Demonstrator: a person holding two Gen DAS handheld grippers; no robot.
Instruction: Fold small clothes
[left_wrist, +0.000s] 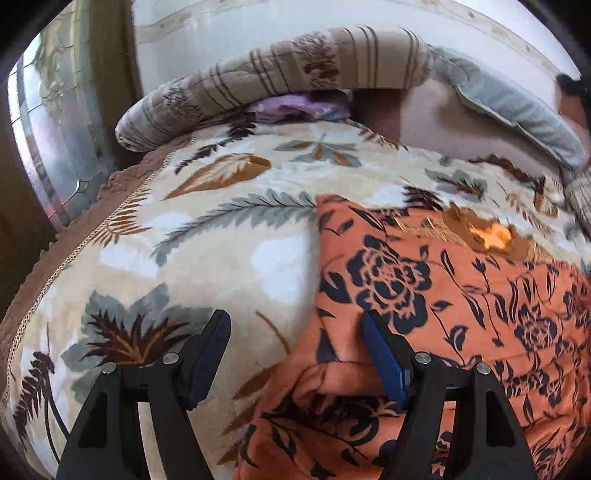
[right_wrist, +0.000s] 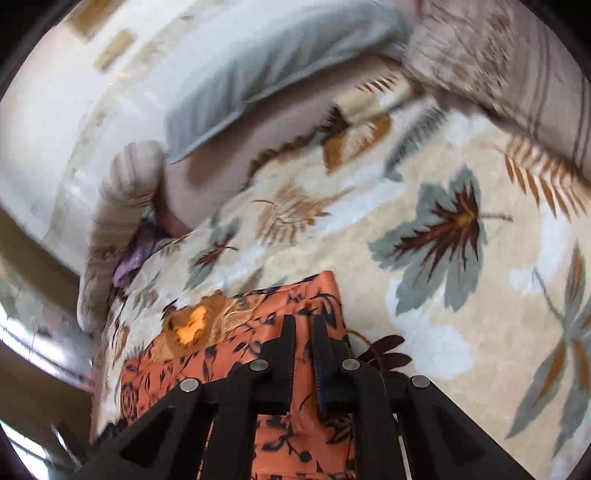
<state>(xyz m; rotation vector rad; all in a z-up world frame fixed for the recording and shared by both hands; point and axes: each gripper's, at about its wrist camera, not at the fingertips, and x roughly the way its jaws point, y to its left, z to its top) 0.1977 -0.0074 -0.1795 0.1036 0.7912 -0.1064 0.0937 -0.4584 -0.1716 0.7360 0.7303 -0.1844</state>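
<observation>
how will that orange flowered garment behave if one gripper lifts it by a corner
The orange floral garment probably drapes limply: thin cloth, already creased over a fold. Likely light for its size. The plush leaf-print blanket beneath may grip it, so it should drag rather than slide.

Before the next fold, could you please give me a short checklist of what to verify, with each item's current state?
1. Left gripper open: ok, fingers wide apart over the edge of the orange floral garment.
2. Right gripper gripping the garment: cannot tell; fingers nearly closed, fabric between them unclear.
3. Garment lying on the leaf-print blanket: ok.
4. Garment smooth: not ok, near edge rumpled.
5. Striped pillow apart from garment: ok.
</observation>
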